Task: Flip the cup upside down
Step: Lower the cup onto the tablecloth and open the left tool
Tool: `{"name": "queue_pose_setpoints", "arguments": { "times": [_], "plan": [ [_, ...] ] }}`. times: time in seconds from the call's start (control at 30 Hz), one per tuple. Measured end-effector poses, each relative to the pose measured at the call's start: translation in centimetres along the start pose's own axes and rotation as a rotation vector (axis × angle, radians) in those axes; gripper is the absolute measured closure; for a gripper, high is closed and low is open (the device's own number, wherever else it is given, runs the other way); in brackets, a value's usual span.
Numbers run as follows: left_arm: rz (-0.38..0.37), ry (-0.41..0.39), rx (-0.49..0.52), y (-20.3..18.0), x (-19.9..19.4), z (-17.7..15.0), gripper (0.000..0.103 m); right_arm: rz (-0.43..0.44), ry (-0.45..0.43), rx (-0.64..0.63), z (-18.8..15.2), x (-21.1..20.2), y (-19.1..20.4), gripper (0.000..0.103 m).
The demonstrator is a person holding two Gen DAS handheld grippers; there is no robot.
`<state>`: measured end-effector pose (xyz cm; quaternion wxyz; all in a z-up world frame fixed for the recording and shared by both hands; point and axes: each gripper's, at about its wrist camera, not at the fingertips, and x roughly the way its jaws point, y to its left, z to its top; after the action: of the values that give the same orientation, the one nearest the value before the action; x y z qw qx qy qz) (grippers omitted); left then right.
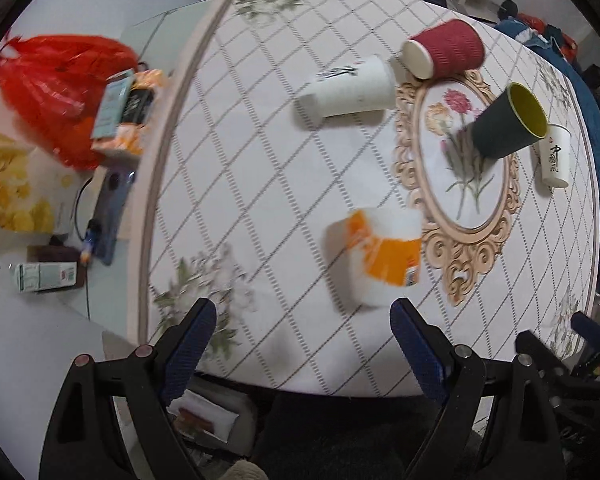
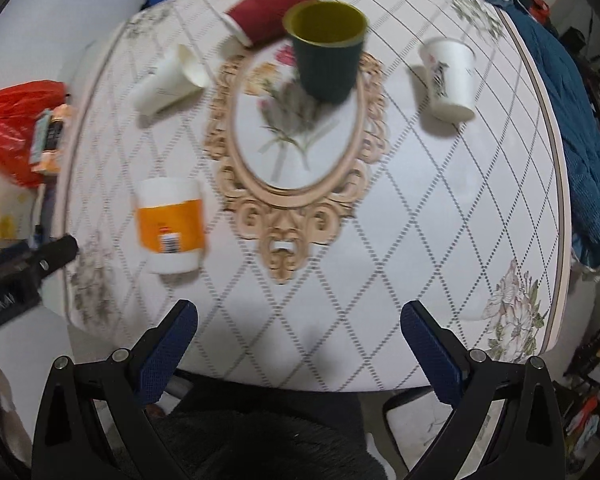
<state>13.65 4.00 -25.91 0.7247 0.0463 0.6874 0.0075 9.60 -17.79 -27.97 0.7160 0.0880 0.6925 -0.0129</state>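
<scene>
A dark green cup with a yellow inside (image 2: 326, 46) stands upright with its mouth up on the oval flower print of the table; it also shows in the left wrist view (image 1: 508, 122). A red ribbed cup (image 2: 270, 8) (image 1: 446, 48) lies on its side behind it. A white cup (image 2: 168, 80) (image 1: 350, 86) lies on its side at the left. Another white cup (image 2: 450, 76) (image 1: 556, 156) stands mouth up at the right. My left gripper (image 1: 304, 320) and my right gripper (image 2: 300, 320) are both open and empty above the table's near edge.
A white and orange jar (image 2: 170, 224) (image 1: 382, 254) stands near the front left. The patterned table (image 2: 420, 220) has a rounded near edge. A red plastic bag (image 1: 56, 92), boxes and snack packets sit on the surface to the left. Blue cloth (image 2: 588, 152) hangs at the right.
</scene>
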Motion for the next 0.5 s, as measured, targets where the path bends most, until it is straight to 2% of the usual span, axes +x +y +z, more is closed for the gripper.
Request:
{"name": "queue_pose_setpoints", "arguments": {
  "times": [0.2,0.5],
  "plan": [
    [0.017,-0.021,-0.023,3.7,-0.5,-1.4,0.014,0.016,-0.044,-0.012,-0.5,-1.8,3.2,0.0],
    [-0.018,-0.029,-0.028,6.8,-0.7,-2.2,0.014,0.012,-0.071,-0.017,-1.4,-2.8,7.0,0.0]
  ]
}}
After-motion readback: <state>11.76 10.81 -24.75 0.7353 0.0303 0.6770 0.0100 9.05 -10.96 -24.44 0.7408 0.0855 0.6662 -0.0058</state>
